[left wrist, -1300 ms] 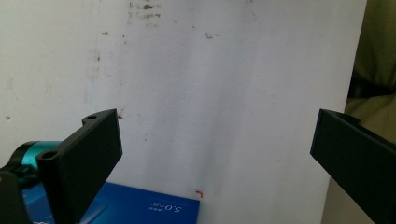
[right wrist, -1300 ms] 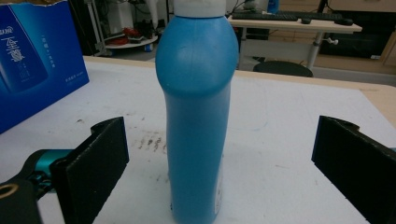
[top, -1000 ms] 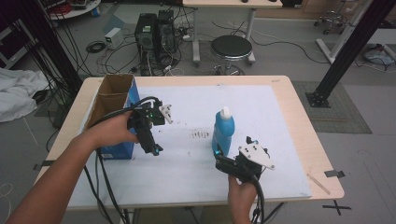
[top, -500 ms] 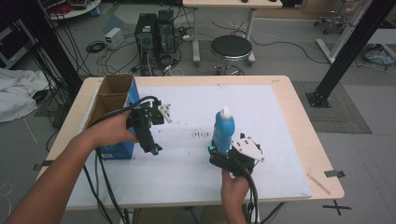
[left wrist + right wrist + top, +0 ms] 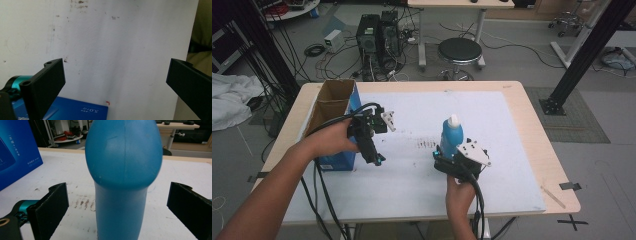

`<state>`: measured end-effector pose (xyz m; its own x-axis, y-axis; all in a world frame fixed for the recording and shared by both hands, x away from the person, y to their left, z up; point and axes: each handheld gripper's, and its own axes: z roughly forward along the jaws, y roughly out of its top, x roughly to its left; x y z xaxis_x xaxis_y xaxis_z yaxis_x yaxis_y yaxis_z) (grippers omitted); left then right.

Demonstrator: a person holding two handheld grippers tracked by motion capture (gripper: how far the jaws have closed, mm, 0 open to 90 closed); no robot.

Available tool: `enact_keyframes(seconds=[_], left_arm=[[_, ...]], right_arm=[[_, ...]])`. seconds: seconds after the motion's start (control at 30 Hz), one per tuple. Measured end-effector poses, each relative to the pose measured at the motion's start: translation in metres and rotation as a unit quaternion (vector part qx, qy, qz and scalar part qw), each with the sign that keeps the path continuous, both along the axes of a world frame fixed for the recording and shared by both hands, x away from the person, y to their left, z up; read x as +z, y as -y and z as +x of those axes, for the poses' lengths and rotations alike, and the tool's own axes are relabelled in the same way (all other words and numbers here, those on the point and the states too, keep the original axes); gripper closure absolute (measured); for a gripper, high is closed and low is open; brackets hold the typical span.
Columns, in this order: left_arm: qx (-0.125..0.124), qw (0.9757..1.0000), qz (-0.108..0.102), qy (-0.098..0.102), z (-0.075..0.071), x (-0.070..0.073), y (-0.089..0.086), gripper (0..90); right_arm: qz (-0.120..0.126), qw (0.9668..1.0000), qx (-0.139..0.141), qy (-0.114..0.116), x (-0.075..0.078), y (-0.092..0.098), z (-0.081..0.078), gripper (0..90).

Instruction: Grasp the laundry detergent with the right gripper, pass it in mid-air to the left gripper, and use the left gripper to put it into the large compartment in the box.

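bottle: blue bottle (image 5: 123, 180) stands upright mid-table on the white sheet (image 5: 507, 150)
right gripper (image 5: 117, 205): spread wide, bottle sits between the jaws, no contact
left gripper (image 5: 113, 80): also wide apart, empty, over the blue box (image 5: 343, 150)

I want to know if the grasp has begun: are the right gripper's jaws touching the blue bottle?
Apart. The right gripper view shows the blue bottle standing between the right gripper's open jaws, with white table surface visible on both sides.
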<state>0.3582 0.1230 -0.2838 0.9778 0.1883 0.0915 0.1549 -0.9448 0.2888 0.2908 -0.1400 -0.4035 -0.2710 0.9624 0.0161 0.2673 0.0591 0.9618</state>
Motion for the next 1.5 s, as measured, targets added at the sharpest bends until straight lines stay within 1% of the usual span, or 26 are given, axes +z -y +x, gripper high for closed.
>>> enact_keyframes(seconds=[0.27,0.5,0.6,0.63,0.67,0.7,0.8,1.1,1.17,1.23,1.37,1.5], left_arm=[[0.001,1.0,-0.001,-0.001,0.0,-0.001,-0.001,2.1],[0.001,1.0,0.0,-0.002,0.001,-0.001,-0.002,2.1],[0.001,1.0,0.001,-0.002,0.001,-0.001,-0.002,2.1],[-0.001,1.0,0.002,-0.002,0.001,-0.001,-0.002,2.1],[-0.001,1.0,0.002,-0.002,0.001,-0.001,-0.002,2.1],[0.0,1.0,0.001,-0.002,0.001,-0.001,-0.002,2.1],[0.001,1.0,0.0,-0.002,0.0,-0.001,-0.001,2.1],[-0.001,1.0,0.002,-0.002,0.0,-0.001,-0.001,2.1],[-0.001,1.0,0.0,-0.002,0.0,-0.001,-0.001,2.1],[-0.003,1.0,0.0,-0.001,0.0,-0.001,-0.001,2.1],[-0.003,1.0,0.002,-0.002,0.0,-0.002,0.0,2.1],[-0.002,1.0,0.001,-0.002,0.0,-0.001,0.0,2.1]], right_arm=[[0.012,0.9999,-0.004,-0.002,-0.003,-0.005,0.009,2.8],[0.017,0.9998,-0.013,-0.002,-0.006,-0.003,0.015,2.9],[0.02,0.9998,-0.01,0.001,-0.008,-0.003,0.016,7.3],[0.023,0.9997,-0.008,0.003,-0.008,-0.002,0.016,10.9],[0.023,0.9997,-0.008,0.003,-0.008,-0.002,0.016,10.9],[0.026,0.9996,-0.002,0.009,-0.008,-0.002,0.015,14.4],[0.029,0.9996,-0.005,0.003,-0.008,-0.002,0.017,14.4],[0.032,0.9994,-0.011,0.002,-0.009,-0.002,0.019,15.9],[0.029,0.9995,-0.014,0.002,-0.01,-0.002,0.02,17.2],[0.031,0.9995,-0.009,0.006,-0.009,-0.002,0.019,22.5],[0.033,0.9994,-0.011,0.006,-0.009,-0.002,0.02,23.2],[0.03,0.9995,-0.013,0.002,-0.01,-0.003,0.02,25.9]])
